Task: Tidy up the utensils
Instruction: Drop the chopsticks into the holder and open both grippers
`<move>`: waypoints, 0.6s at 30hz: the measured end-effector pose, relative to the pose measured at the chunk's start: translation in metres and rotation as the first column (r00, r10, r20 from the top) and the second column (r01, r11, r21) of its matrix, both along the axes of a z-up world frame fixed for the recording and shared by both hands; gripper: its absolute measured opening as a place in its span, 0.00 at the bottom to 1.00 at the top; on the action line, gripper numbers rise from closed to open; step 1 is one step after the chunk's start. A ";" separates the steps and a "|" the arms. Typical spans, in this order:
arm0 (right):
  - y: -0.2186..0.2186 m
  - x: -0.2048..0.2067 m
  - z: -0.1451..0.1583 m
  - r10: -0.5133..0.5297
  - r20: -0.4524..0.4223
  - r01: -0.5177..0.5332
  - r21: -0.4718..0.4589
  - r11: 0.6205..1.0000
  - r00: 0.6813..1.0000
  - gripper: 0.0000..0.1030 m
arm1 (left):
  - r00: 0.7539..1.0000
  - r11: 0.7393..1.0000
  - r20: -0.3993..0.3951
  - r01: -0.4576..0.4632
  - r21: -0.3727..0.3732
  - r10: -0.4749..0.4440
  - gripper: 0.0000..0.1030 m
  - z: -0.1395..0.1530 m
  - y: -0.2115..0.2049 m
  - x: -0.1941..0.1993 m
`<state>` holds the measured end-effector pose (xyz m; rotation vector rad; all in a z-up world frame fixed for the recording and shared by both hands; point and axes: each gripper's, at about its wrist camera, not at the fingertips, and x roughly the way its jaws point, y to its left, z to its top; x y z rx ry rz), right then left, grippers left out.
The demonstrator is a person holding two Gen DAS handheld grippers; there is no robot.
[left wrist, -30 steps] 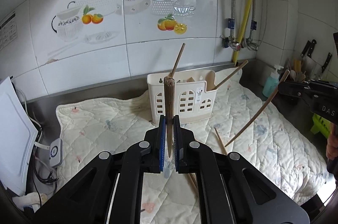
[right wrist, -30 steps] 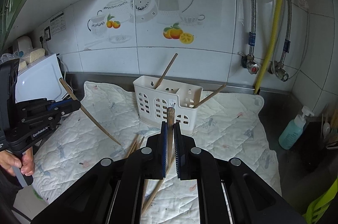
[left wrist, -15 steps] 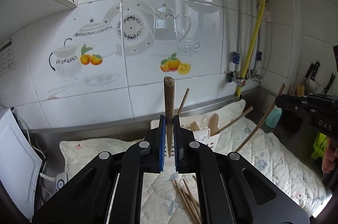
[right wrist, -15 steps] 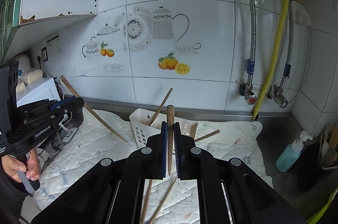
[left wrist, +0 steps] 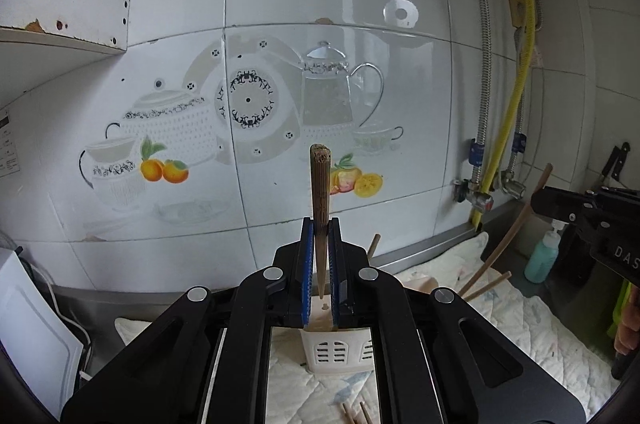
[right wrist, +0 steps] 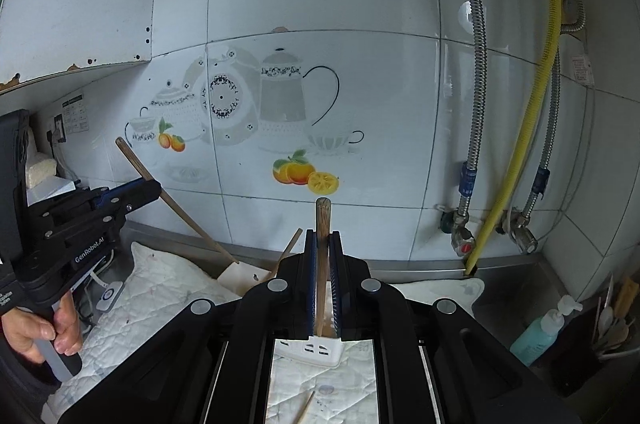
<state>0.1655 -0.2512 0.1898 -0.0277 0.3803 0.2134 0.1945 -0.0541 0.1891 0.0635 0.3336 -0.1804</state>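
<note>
Above the white utensil caddy, on the quilted mat, both grippers grasp a chopstick — the left gripper pinches a dark chopstick upright, the right gripper clamps a brown chopstick likewise, tips pointing down.

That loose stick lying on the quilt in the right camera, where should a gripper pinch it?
Pinch the loose chopstick near its middle, coming straight down from above. It lies flat and slanted on the quilted mat, so turn the fingers crosswise to its thin shaft. Both grippers already hold chopsticks.
</note>
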 end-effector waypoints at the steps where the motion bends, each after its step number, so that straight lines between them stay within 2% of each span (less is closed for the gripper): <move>1: 0.000 0.005 -0.001 -0.002 -0.008 0.002 0.002 1.000 1.000 0.06 | 1.000 1.000 -0.008 -0.003 0.000 0.003 0.05 -0.002 0.000 0.005; 10: 0.008 0.038 -0.023 -0.003 -0.079 0.002 -0.008 1.000 0.997 0.06 | 0.995 1.000 -0.096 -0.002 0.020 0.004 0.05 -0.022 -0.001 0.031; 18: 0.011 0.047 -0.037 -0.006 -0.117 0.004 -0.020 1.000 0.993 0.07 | 0.988 0.999 -0.152 -0.003 0.032 0.008 0.06 -0.035 -0.003 0.041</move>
